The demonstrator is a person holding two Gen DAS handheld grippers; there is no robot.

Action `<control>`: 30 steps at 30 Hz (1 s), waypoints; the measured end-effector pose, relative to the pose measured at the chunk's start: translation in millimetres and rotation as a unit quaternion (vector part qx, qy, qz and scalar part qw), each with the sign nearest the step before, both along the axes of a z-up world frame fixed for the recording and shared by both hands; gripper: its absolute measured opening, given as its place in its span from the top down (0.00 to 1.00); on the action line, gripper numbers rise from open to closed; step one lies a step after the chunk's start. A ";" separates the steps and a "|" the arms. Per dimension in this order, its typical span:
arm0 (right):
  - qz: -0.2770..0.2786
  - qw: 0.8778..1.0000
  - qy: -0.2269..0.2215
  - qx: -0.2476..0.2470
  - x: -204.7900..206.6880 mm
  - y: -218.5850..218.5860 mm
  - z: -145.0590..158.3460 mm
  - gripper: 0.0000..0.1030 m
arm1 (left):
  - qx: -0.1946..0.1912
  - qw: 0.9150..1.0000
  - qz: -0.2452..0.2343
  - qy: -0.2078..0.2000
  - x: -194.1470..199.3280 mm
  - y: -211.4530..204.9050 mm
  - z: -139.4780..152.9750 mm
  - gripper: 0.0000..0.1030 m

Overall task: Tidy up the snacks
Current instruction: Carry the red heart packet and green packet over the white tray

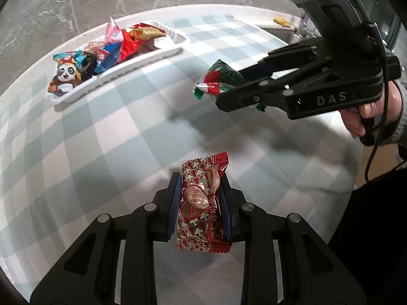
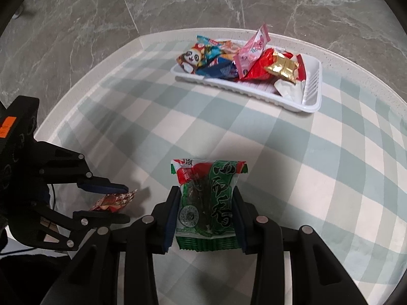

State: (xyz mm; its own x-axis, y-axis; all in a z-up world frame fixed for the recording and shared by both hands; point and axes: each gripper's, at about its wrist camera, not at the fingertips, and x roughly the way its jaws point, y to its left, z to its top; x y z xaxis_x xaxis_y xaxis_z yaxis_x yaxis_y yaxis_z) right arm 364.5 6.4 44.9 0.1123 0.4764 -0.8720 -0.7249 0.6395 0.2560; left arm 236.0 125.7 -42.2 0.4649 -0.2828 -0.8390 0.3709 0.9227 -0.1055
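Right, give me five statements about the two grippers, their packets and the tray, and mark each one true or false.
1. The left gripper is clamped on a red heart-print candy. True.
2. The right gripper is open and holds nothing. False: it is shut on a green snack packet.
3. The white tray already contains several wrapped snacks. True.
4. The panda packet lies loose on the checked tablecloth. False: it sits at one end of the tray.
5. Both held packets are already in the tray. False: both are in the grippers, short of the tray.
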 end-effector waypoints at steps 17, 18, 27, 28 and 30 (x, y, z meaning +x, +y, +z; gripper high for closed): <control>-0.011 0.999 -0.005 0.035 44.0 14.7 28.2 0.60 | -0.027 0.997 0.064 -0.030 53.5 32.1 39.3 0.75; -0.012 0.999 -0.006 0.036 47.5 16.4 29.8 0.60 | -0.028 0.997 0.068 -0.032 58.0 35.7 42.5 0.75; -0.017 0.999 -0.014 0.046 85.7 34.9 41.2 0.60 | -0.042 0.993 0.104 -0.044 97.0 68.5 61.6 0.75; -0.018 0.999 -0.015 0.046 88.5 36.4 41.8 0.60 | -0.042 0.992 0.106 -0.046 103.1 71.9 63.4 0.75; -0.018 0.999 -0.018 0.047 99.7 42.6 42.7 0.60 | -0.042 0.992 0.109 -0.048 114.4 76.5 65.0 0.75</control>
